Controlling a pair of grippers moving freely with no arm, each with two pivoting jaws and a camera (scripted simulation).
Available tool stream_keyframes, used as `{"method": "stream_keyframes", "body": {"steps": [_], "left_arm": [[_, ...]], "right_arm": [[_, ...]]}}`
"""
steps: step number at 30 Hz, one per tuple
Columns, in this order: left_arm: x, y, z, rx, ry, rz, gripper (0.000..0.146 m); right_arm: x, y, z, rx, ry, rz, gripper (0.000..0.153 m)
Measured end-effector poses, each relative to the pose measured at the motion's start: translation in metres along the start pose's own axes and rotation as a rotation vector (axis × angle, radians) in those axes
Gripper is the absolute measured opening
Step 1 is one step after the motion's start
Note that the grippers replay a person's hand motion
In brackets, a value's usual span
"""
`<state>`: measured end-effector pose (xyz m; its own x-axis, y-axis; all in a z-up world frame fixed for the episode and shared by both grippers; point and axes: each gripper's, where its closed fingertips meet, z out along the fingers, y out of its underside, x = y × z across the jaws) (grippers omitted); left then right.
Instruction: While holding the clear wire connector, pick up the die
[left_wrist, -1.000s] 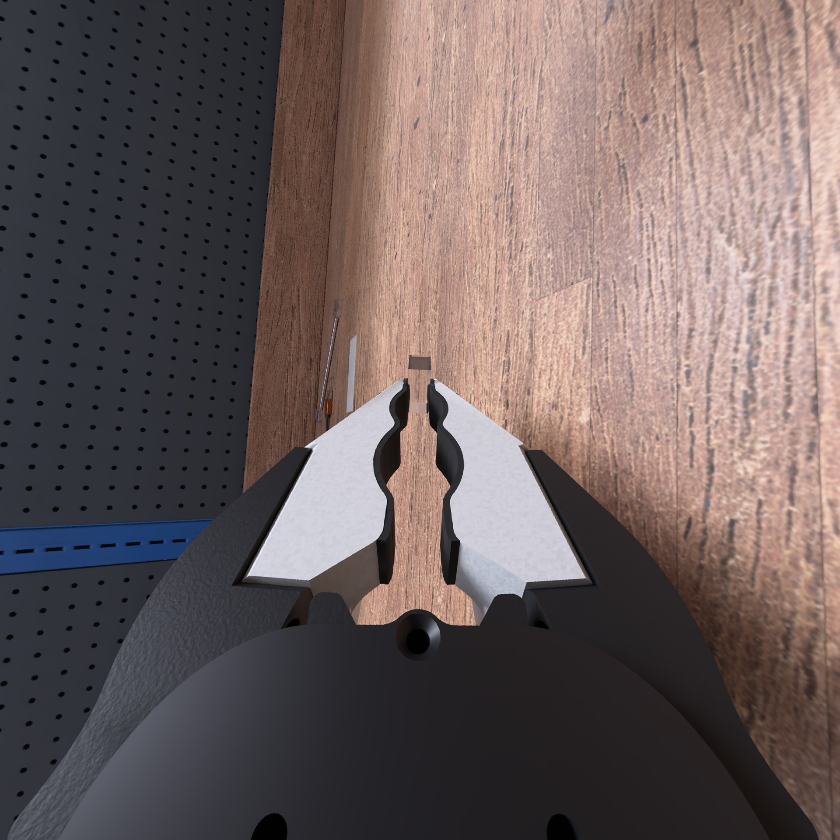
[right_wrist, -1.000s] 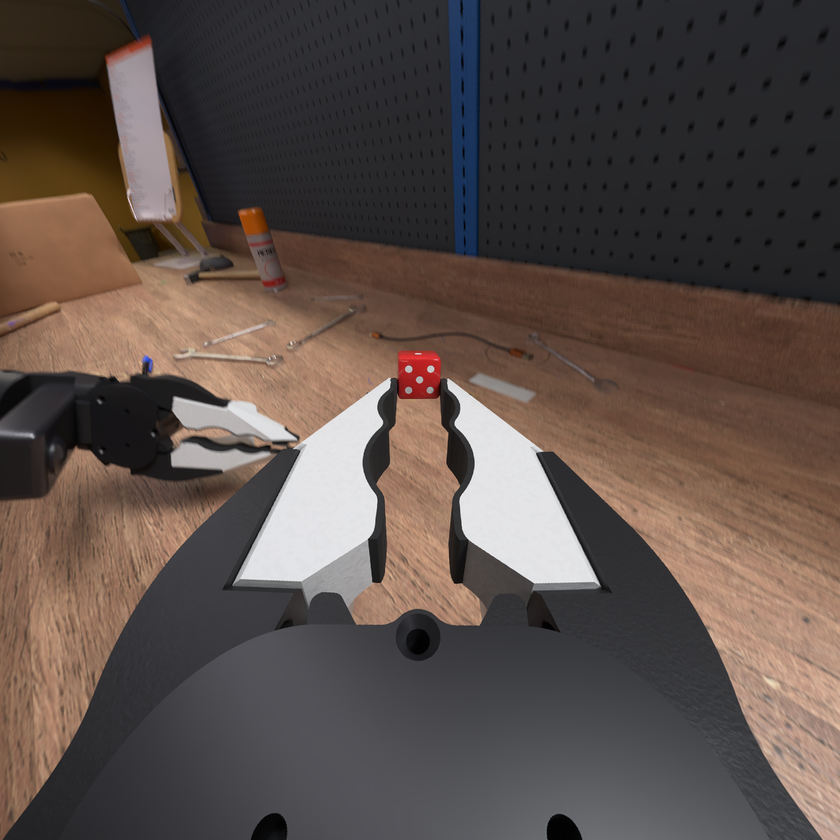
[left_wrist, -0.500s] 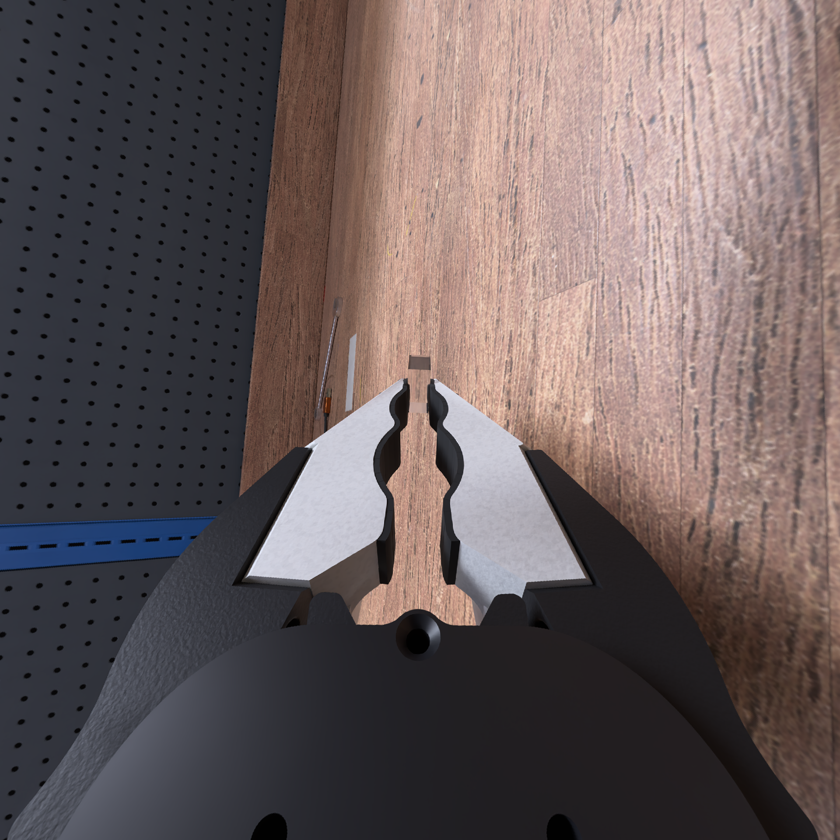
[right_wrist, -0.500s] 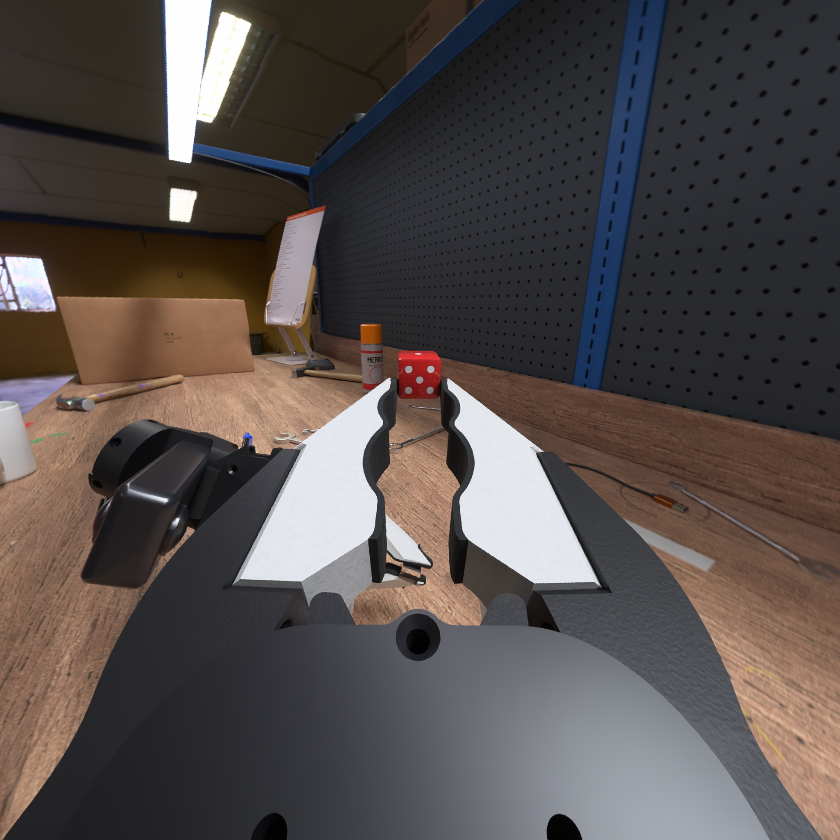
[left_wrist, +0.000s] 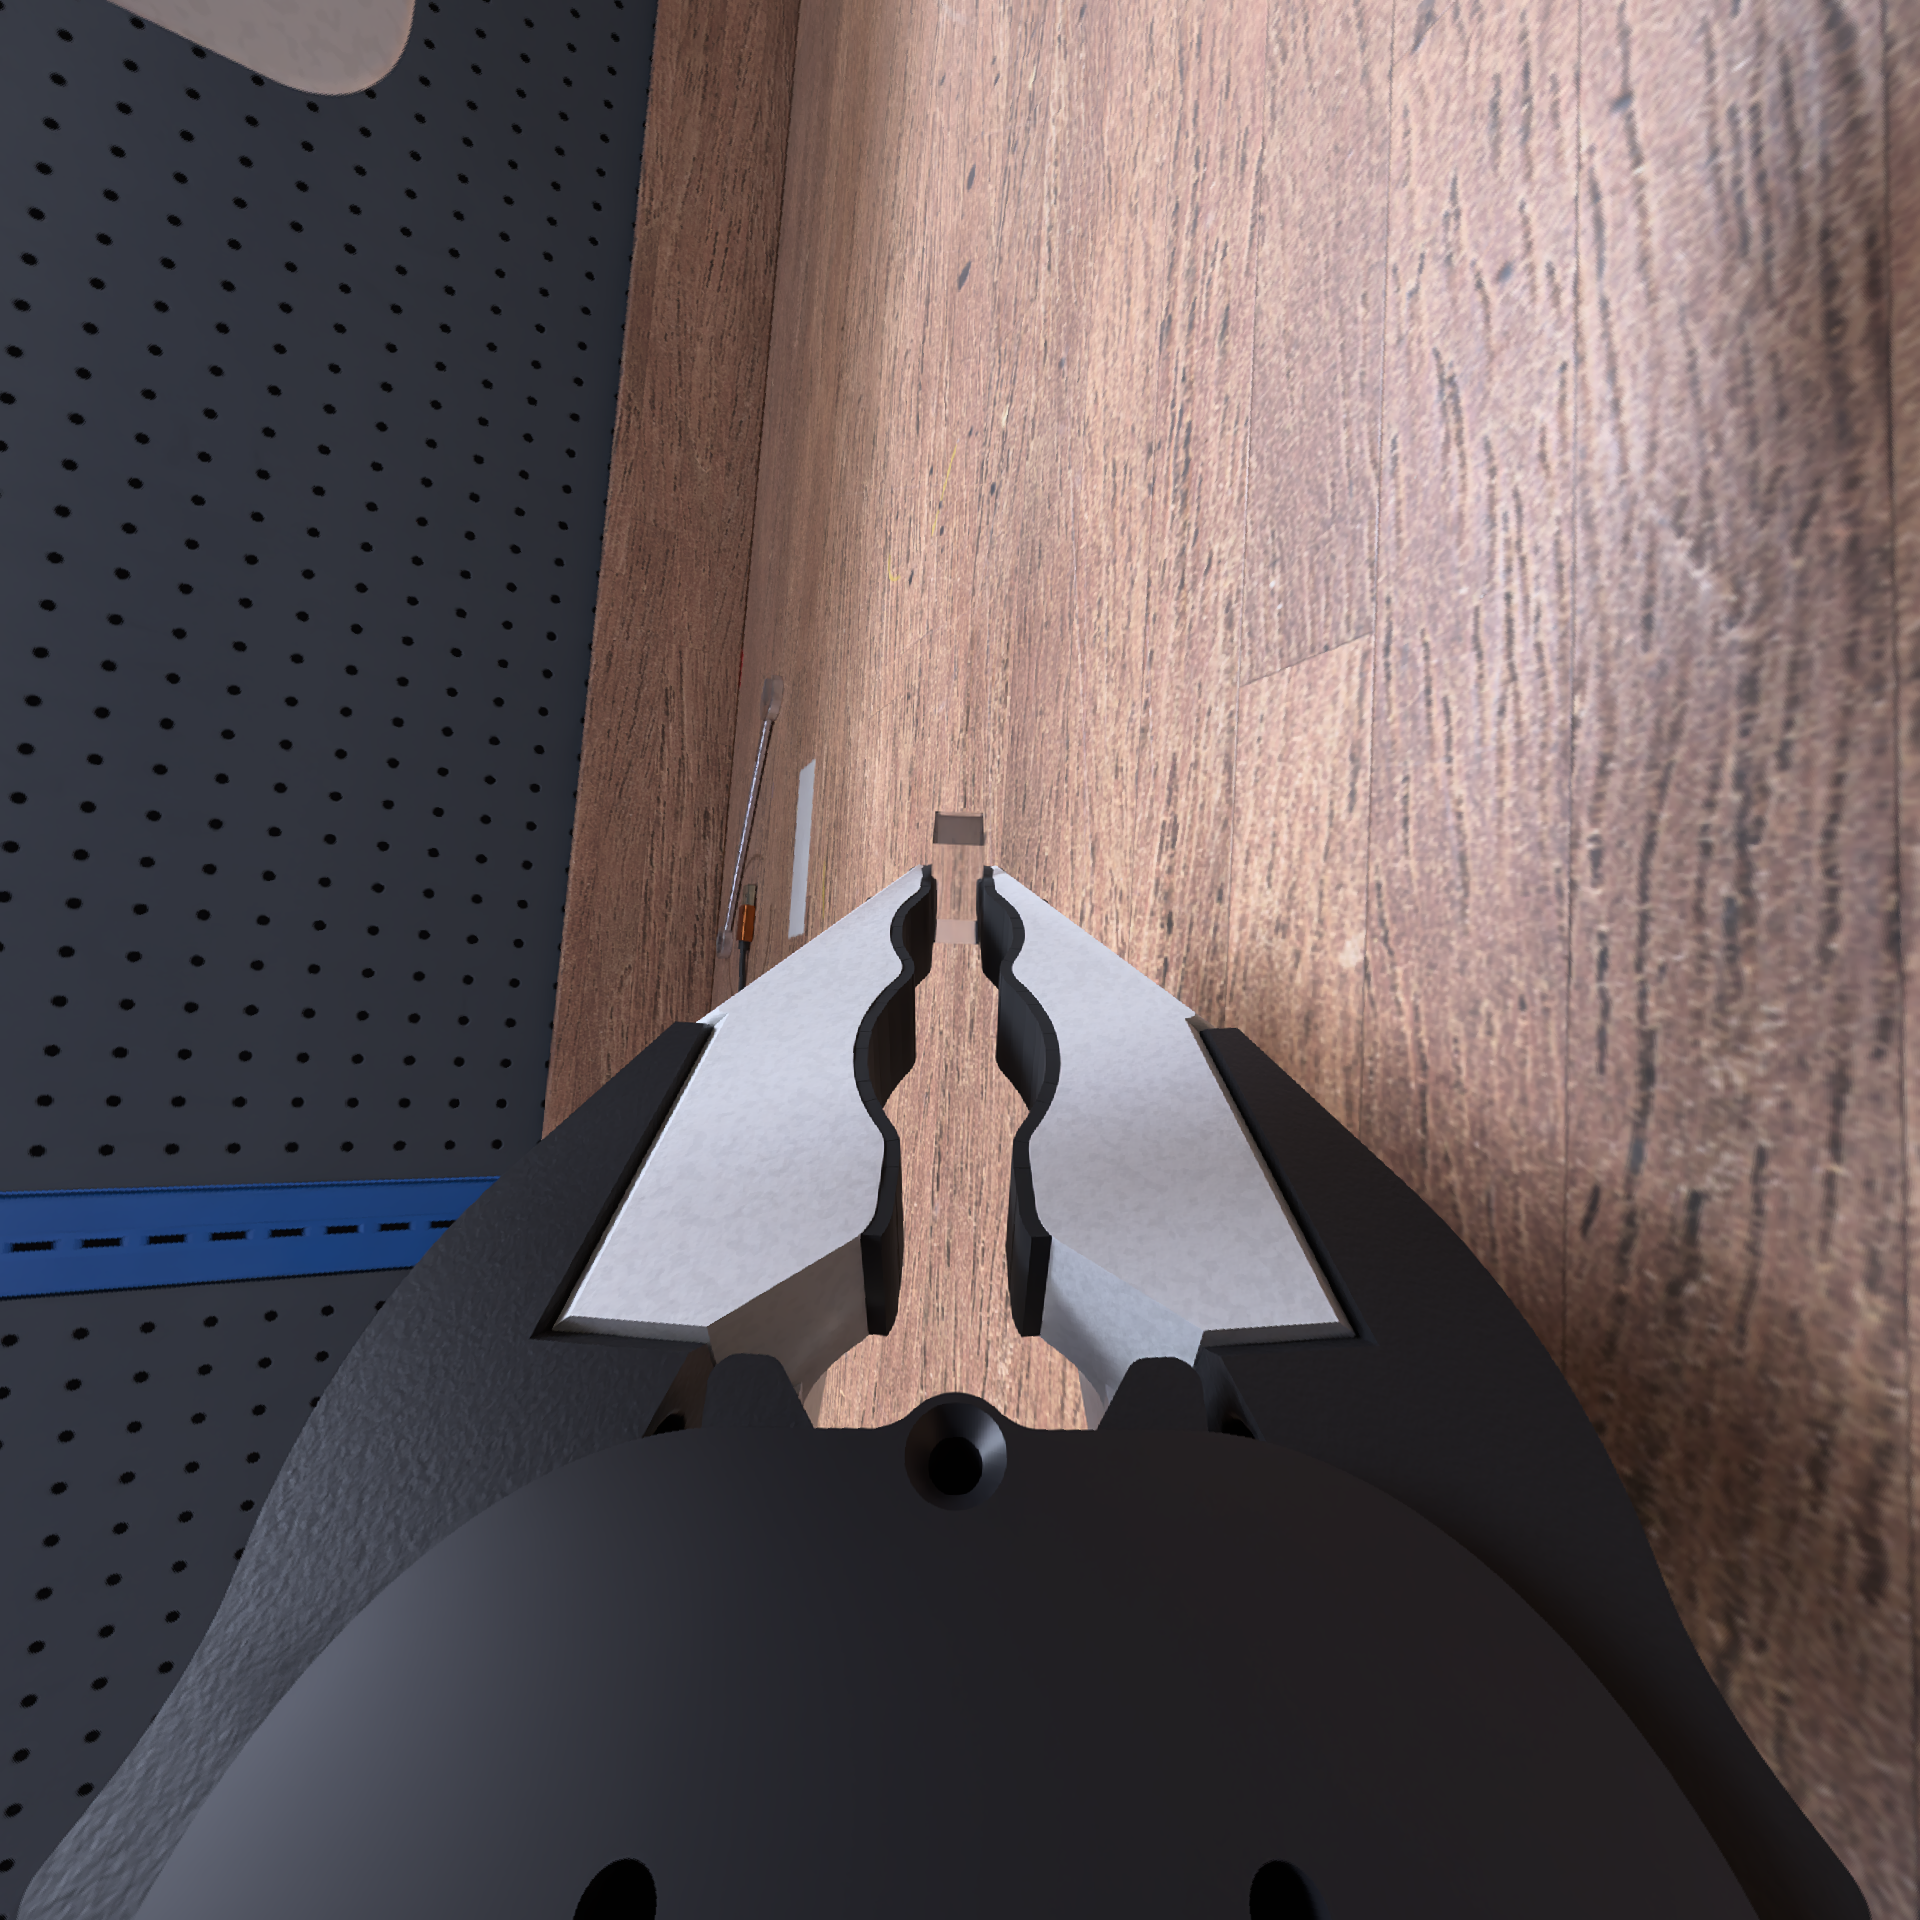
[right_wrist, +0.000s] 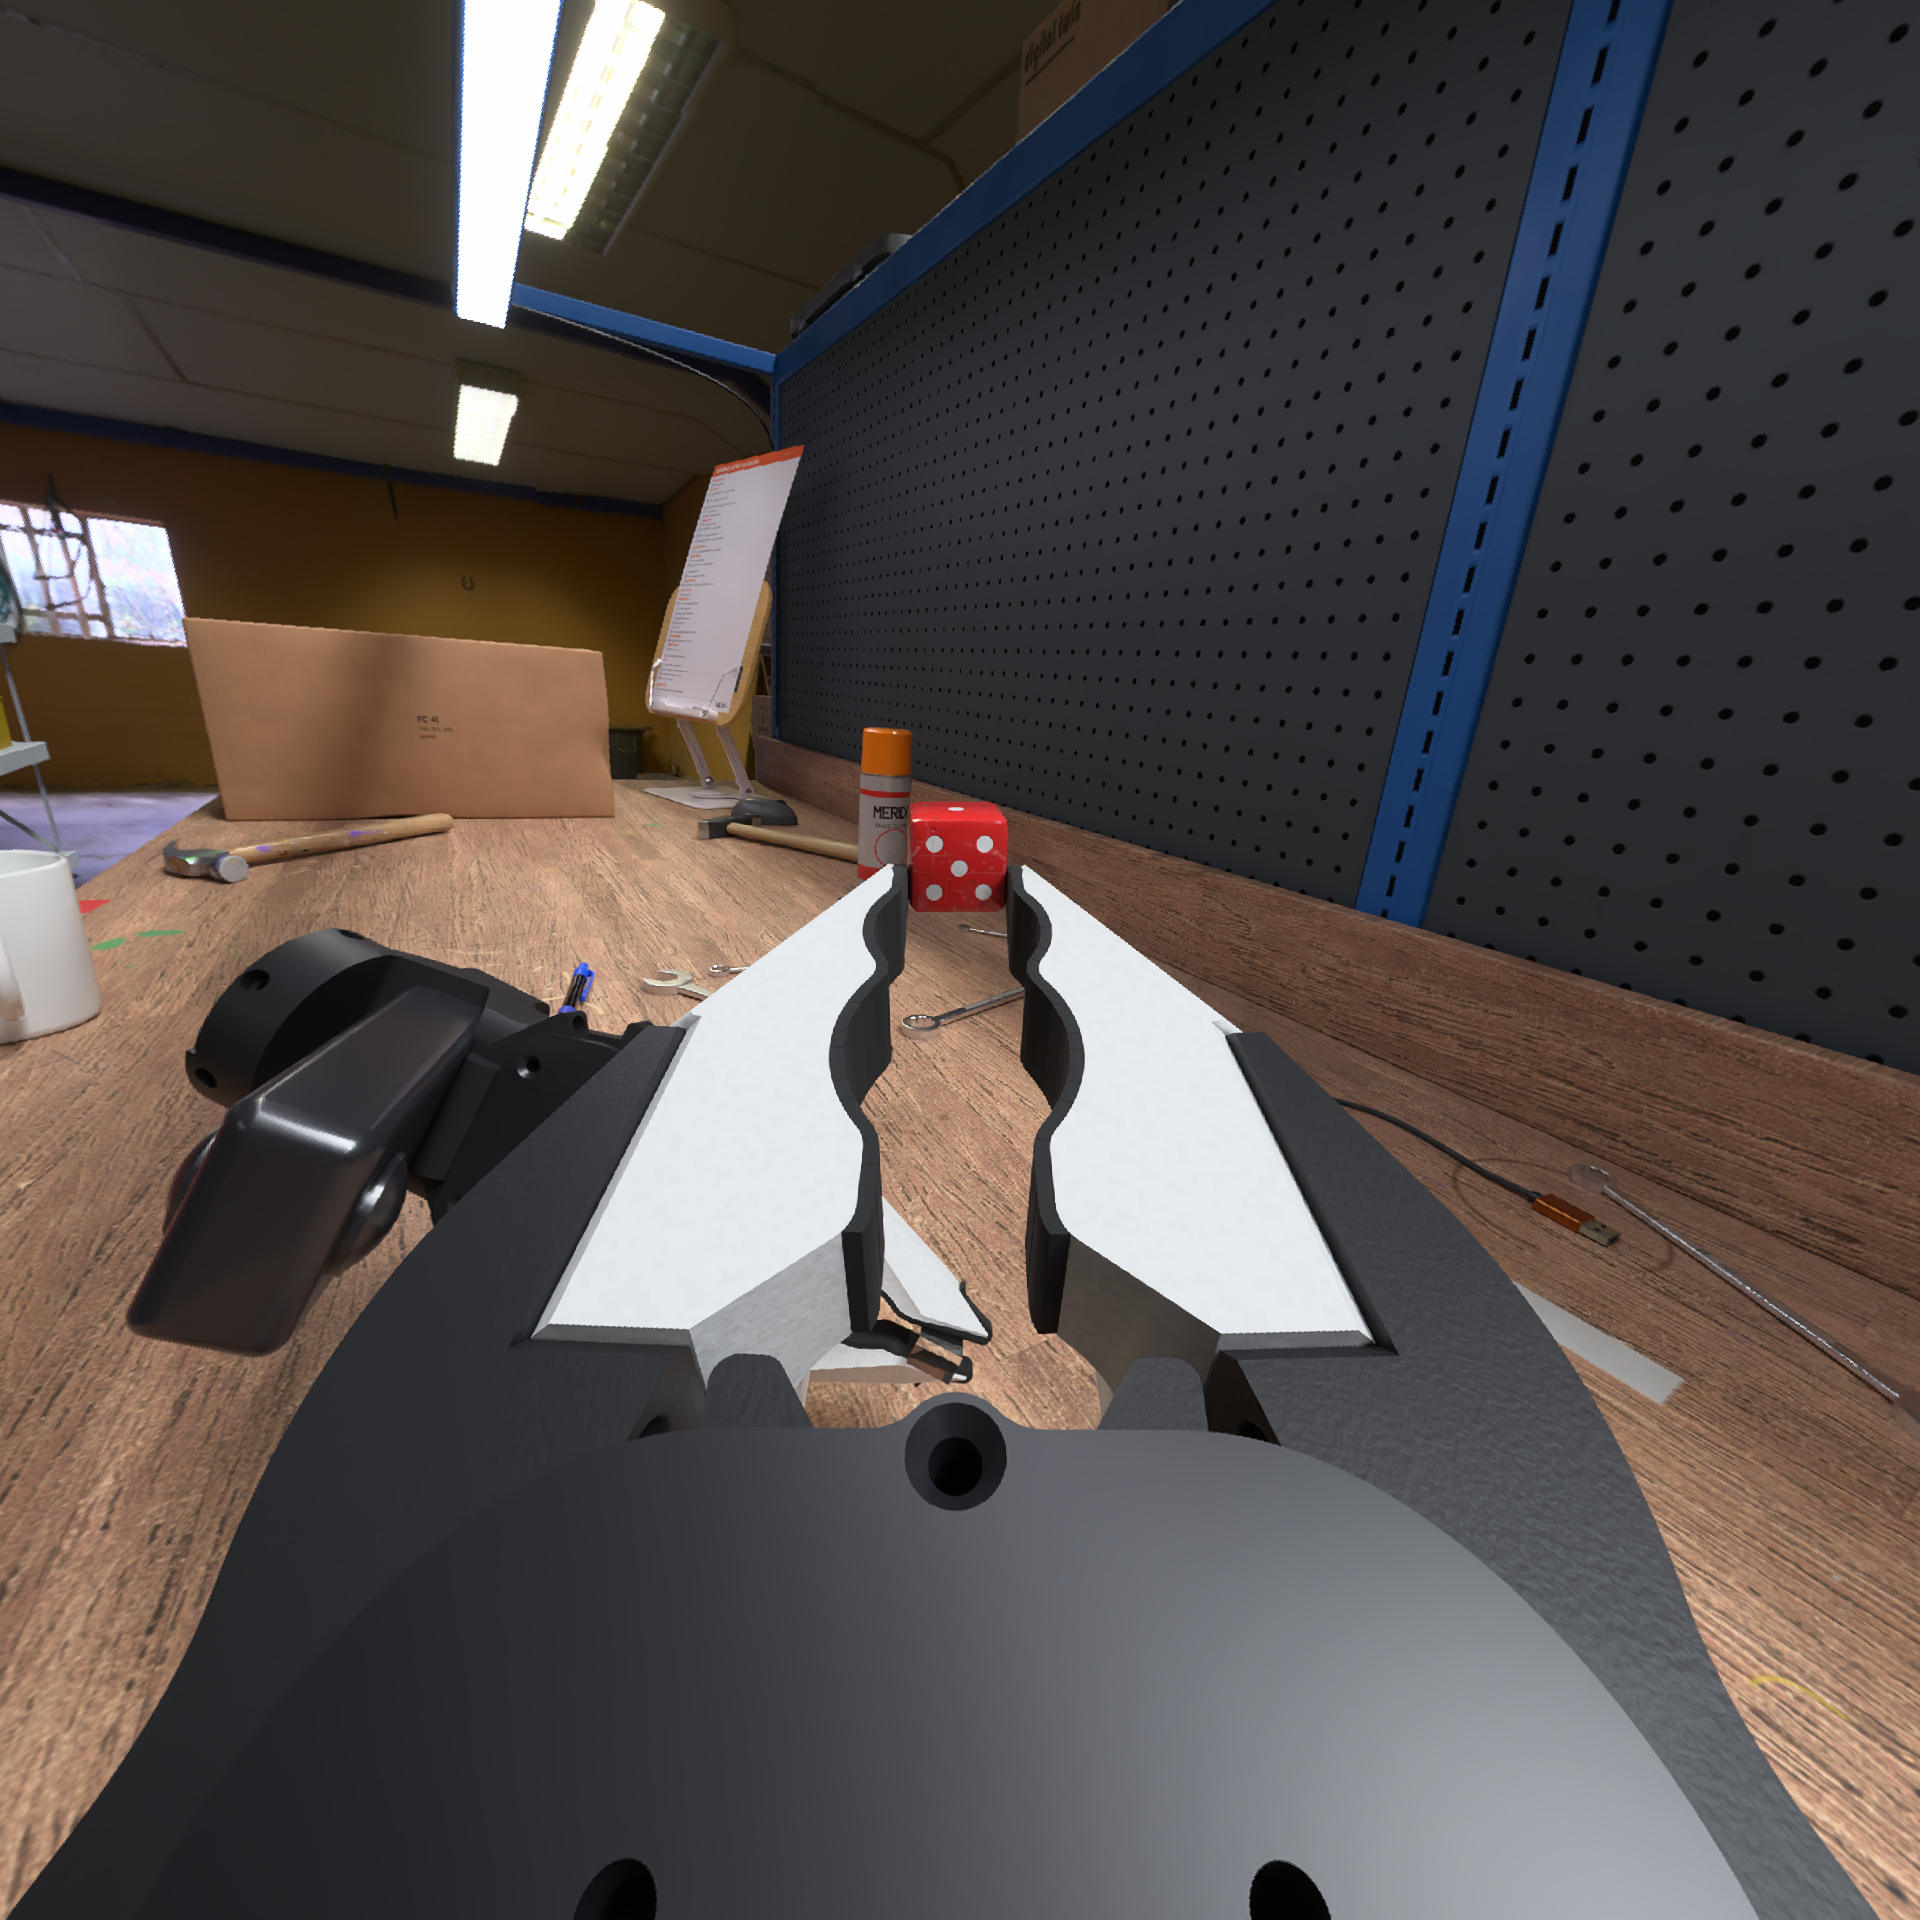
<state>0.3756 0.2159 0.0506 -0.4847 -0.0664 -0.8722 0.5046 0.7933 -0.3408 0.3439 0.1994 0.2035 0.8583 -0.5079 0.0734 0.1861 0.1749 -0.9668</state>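
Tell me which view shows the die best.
The right wrist view: the red die sits clamped between the right gripper tips, white pips facing the camera. The left wrist view shows none of it, only the clear connector in the left gripper.

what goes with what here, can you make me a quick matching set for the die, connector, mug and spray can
Things:
1. die
2. connector
3. mug
4. spray can

States or places:
A. white, at the far left edge of the bench
B. clear, between the left gripper tips
C. orange cap, upright by the pegboard
D. red, between the right gripper tips

Pairs: 1-D, 2-B, 3-A, 4-C
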Motion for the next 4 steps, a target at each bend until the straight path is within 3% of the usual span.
{"method": "stream_keyframes", "body": {"steps": [4], "left_arm": [[0.0, -0.0001, -0.0002, -0.001, 0.0, 0.002, 0.007]], "right_arm": [[0.0007, 0.0019, 0.0008, -0.006, 0.0, -0.005, 0.018]]}}
